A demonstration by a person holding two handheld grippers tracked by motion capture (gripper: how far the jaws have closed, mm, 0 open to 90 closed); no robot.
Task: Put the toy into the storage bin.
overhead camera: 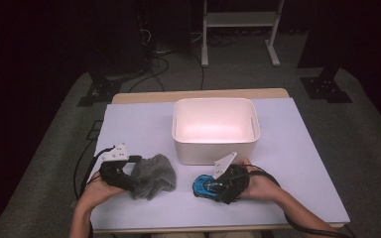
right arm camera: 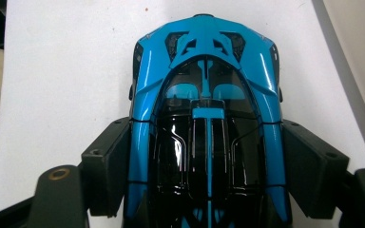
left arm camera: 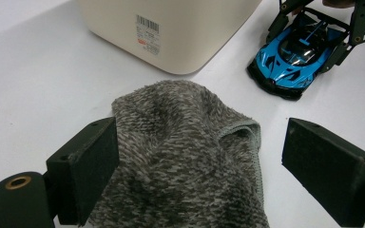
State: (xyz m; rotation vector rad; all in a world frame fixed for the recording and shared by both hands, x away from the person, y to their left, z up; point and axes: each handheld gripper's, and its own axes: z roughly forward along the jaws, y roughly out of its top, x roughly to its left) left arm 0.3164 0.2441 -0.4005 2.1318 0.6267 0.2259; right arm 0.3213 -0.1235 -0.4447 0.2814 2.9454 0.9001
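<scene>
While resting on the table, blue toy car (right arm camera: 208, 128) pinched between both pads of right claw (right arm camera: 208, 175).

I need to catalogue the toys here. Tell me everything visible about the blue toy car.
The toy car is glossy bright blue with a black roof, dark windows and a blue centre stripe, shaped like a low sports car and likely hard plastic or metal. It sits upright on its wheels on the white table, near the front of the white bin. The right gripper straddles it, pads against both flanks.
</scene>
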